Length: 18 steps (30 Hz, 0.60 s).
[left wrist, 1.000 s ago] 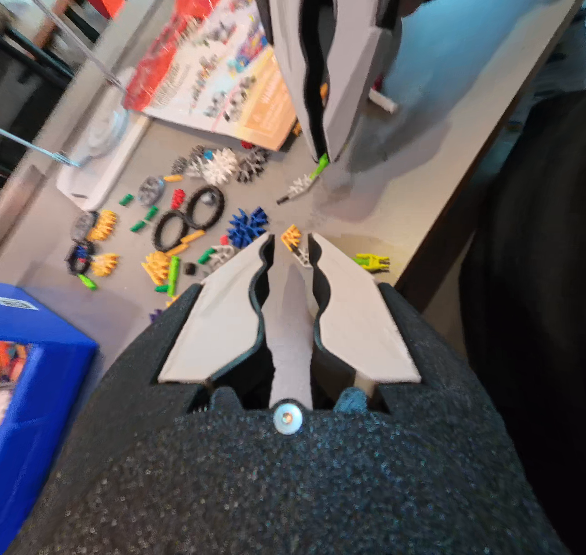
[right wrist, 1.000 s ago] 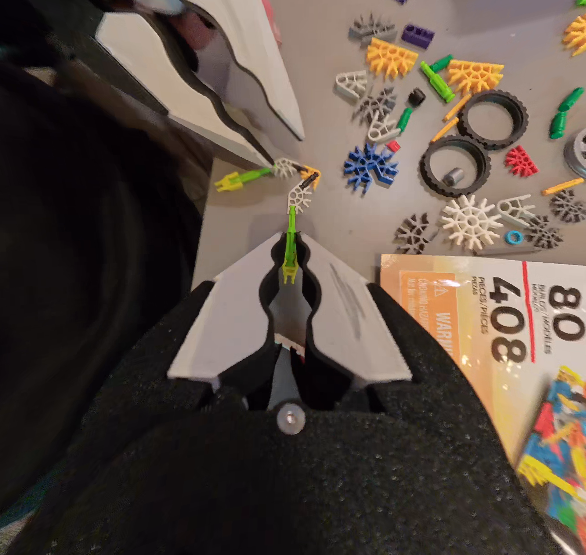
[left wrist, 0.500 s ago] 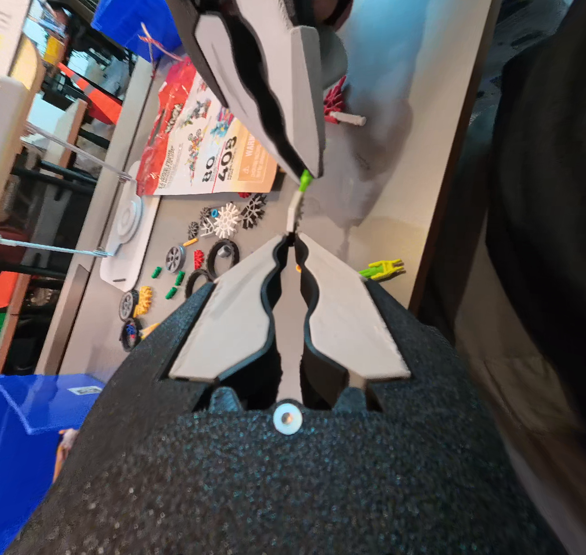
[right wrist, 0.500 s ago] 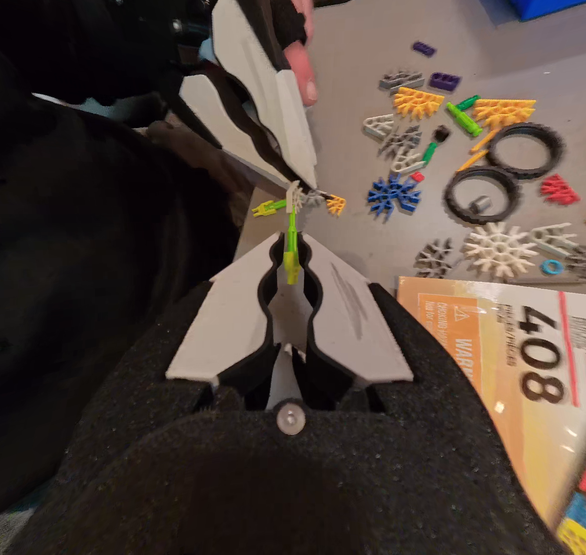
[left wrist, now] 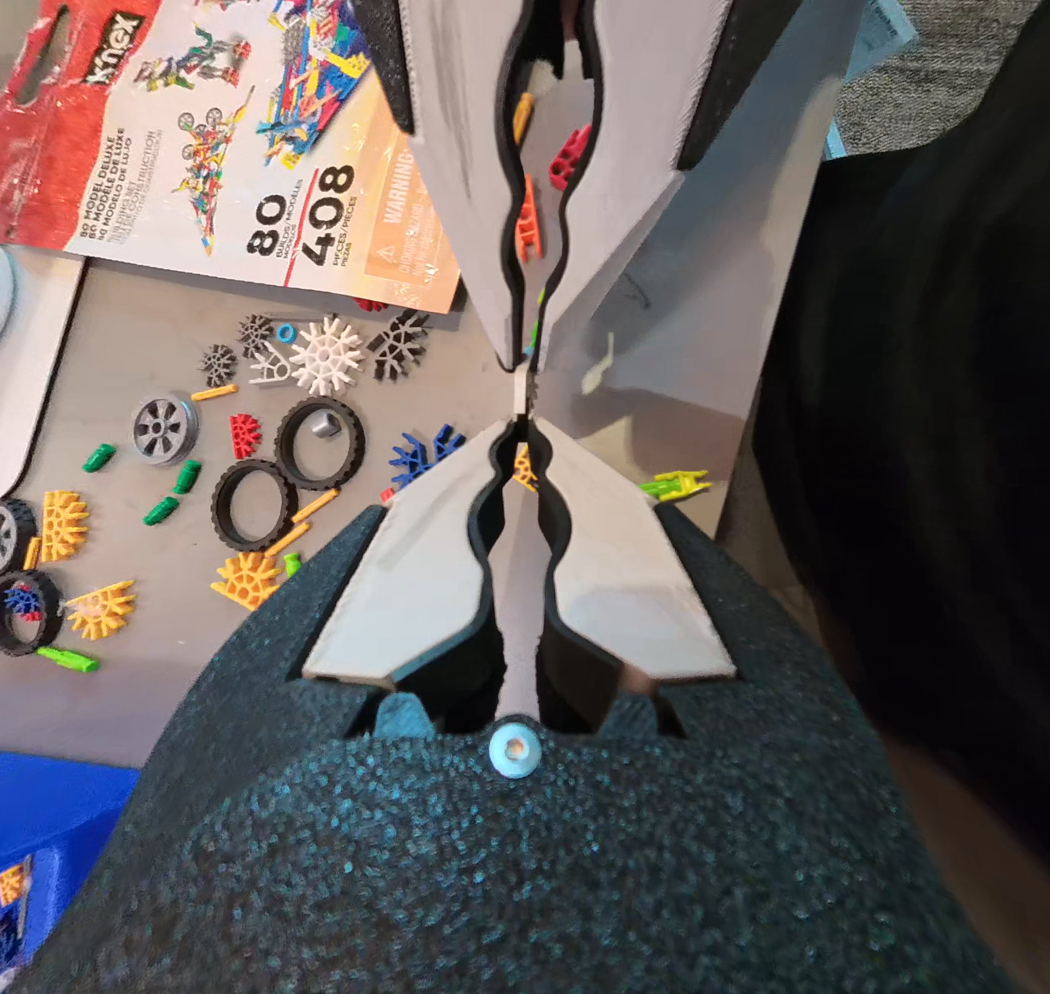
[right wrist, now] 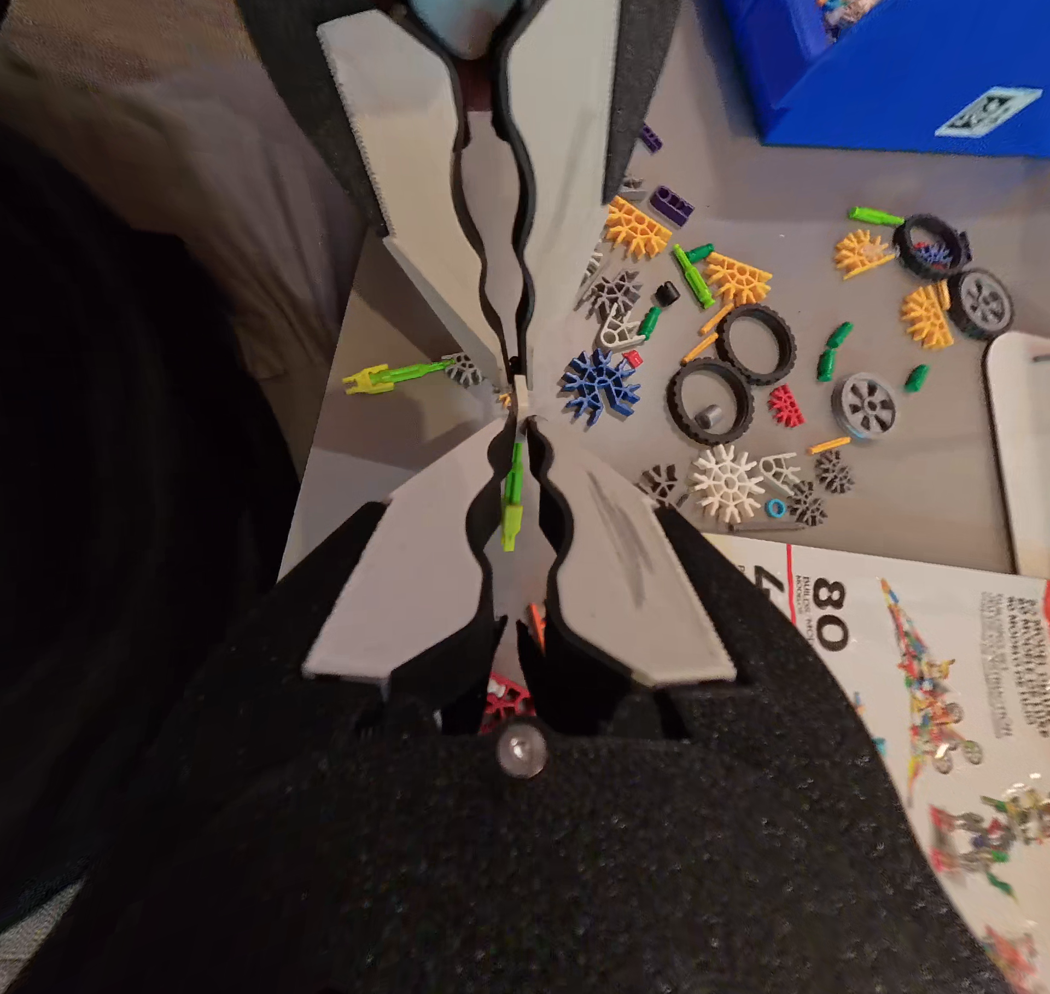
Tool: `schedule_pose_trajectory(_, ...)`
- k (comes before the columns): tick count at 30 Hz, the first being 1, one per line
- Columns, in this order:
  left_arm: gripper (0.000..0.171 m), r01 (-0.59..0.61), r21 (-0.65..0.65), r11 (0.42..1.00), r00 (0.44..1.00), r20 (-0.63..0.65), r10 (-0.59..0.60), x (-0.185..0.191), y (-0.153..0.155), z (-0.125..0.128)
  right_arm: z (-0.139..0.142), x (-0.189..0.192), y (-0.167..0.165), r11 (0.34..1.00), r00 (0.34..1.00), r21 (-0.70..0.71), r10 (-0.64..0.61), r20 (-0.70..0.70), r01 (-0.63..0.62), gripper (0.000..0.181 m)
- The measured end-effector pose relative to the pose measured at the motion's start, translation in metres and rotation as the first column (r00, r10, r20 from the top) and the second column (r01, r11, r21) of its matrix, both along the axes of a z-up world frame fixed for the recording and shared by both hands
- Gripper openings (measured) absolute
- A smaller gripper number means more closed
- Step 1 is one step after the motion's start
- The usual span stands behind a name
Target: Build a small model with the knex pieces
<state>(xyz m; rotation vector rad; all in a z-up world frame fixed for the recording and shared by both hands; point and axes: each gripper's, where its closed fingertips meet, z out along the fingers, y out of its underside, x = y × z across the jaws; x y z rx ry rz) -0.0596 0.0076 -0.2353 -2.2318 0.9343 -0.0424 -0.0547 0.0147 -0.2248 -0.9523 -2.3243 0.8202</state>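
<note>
Between your two grippers, a small white connector (left wrist: 520, 395) is sitting edge-on, bridging the tips. Your right gripper (right wrist: 518, 427) is clamping a lime green rod (right wrist: 513, 498) whose long axis is running along its jaws, and the connector is sitting on that rod's forward end. Your left gripper (left wrist: 520, 427) is meeting it head-on from the opposite side, jaws drawn together at the tips on the connector's near edge, though how firmly they are biting is hard to tell. Both tools are lying on one line, tip to tip, just above the grey worktop (left wrist: 142, 341) near its edge. Beyond them, you are looking at loose pieces: a blue snowflake connector (right wrist: 601, 386), black tyres (right wrist: 733, 375), a white snowflake connector (left wrist: 326, 356), a printed card (left wrist: 238, 131) and a blue bin (right wrist: 909, 74).
</note>
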Motion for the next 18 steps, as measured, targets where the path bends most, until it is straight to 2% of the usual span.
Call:
schedule_pose_trajectory(4, 0.006, -0.028, 0.024, 0.999, 0.999, 0.039, 0.028, -0.002, 0.004, 0.000, 0.000, 0.001, 0.002, 0.985, 0.997, -0.163, -0.048, 0.057, 0.057, 0.002)
schedule_pose_trajectory(8, 0.016, -0.035, 0.010, 0.999, 0.998, 0.044, 0.035, -0.013, -0.012, -0.004, -0.004, 0.004, 0.007, 0.950, 0.987, -0.288, -0.081, 0.136, 0.118, 0.002)
schedule_pose_trajectory(10, 0.016, -0.002, -0.001, 1.000, 0.998, 0.055, 0.002, -0.012, -0.025, -0.010, -0.009, 0.006, 0.008, 0.939, 0.982, -0.316, -0.086, 0.168, 0.136, 0.003)
schedule_pose_trajectory(12, 0.019, -0.027, -0.012, 1.000, 0.999, 0.037, 0.027, -0.015, -0.030, -0.019, -0.014, 0.008, 0.009, 0.932, 0.976, -0.329, -0.092, 0.198, 0.154, 0.002)
schedule_pose_trajectory(15, 0.022, -0.047, 0.011, 0.999, 0.999, 0.006, 0.047, -0.014, -0.029, -0.029, -0.017, 0.008, 0.008, 0.916, 0.969, -0.360, -0.098, 0.226, 0.177, 0.002)
schedule_pose_trajectory(18, 0.026, -0.076, 0.064, 0.995, 0.997, -0.020, 0.078, -0.011, -0.022, -0.029, -0.020, 0.007, 0.008, 0.905, 0.961, -0.371, -0.118, 0.250, 0.207, 0.003)
